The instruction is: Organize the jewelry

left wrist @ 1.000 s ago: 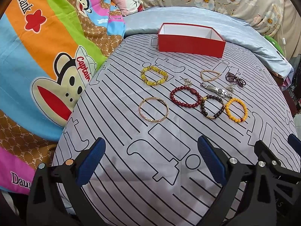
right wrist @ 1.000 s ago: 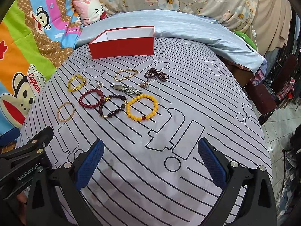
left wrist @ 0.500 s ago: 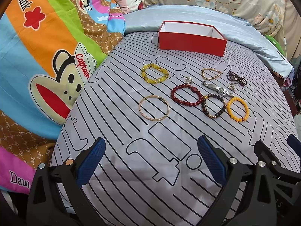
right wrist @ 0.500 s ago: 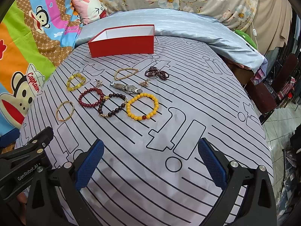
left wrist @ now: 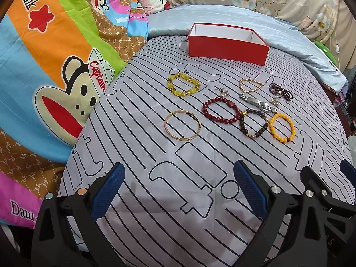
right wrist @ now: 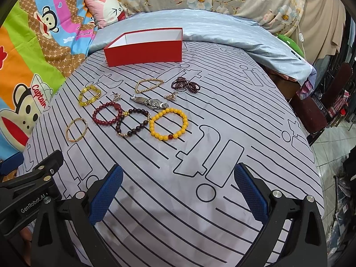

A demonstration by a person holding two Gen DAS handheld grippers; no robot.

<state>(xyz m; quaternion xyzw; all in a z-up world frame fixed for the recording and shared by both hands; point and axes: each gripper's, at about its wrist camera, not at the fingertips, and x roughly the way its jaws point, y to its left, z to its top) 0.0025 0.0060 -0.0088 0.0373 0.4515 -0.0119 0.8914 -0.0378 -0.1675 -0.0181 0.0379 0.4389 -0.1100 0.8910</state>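
Several bracelets lie on the striped grey bedsheet [left wrist: 138,146]: a gold bangle [left wrist: 182,125], a yellow stone bracelet [left wrist: 183,85], a red bead bracelet [left wrist: 220,110], a dark bead bracelet [left wrist: 253,123], an orange bead bracelet [right wrist: 168,123], a silver watch band [right wrist: 149,102], a thin gold bead chain [right wrist: 148,85] and a purple bead strand [right wrist: 186,85]. An empty red box [left wrist: 227,44] stands behind them, also in the right wrist view [right wrist: 144,47]. My left gripper [left wrist: 179,189] is open and empty, well short of the jewelry. My right gripper [right wrist: 178,189] is open and empty too.
A colourful cartoon blanket [left wrist: 44,66] lies left of the sheet. A light blue quilt [right wrist: 222,31] and a pink pillow [right wrist: 106,11] lie behind the box. The bed's right edge drops to a chair [right wrist: 318,109] and tiled floor. Two small earrings [right wrist: 170,96] lie among the bracelets.
Both grippers have edged slightly forward and tilted down; the jewelry and box sit a little lower in view. Nothing was touched.
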